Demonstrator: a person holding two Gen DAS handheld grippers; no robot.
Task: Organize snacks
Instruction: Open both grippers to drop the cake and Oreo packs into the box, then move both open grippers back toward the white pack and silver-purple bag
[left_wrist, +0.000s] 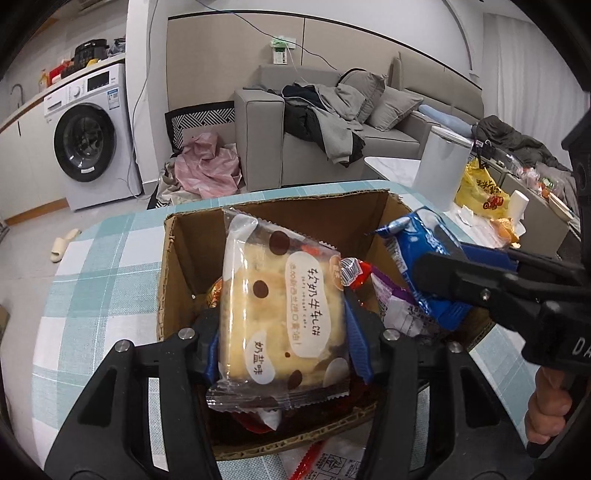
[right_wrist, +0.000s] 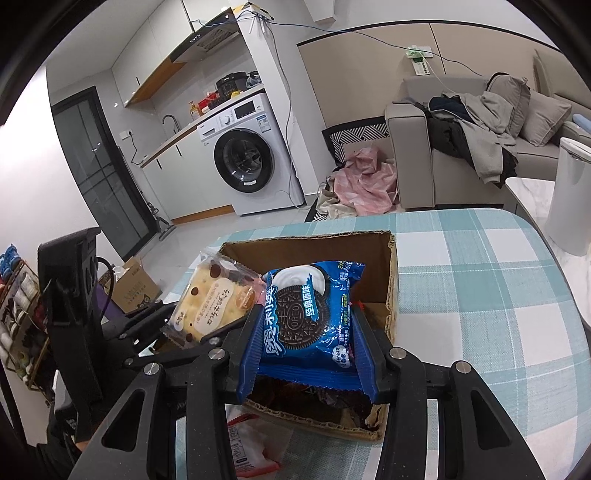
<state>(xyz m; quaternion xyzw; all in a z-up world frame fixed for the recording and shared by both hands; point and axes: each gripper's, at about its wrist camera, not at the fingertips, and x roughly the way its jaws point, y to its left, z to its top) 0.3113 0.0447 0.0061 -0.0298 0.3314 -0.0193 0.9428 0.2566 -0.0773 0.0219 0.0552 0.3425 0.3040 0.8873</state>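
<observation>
Yellow cake packet (left_wrist: 282, 317) upright (long axis vertical).

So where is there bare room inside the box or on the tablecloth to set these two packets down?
Free: the far end of the cardboard box and the checked tablecloth to its right. Crowded: the box's near end, piled with wrappers.
</observation>
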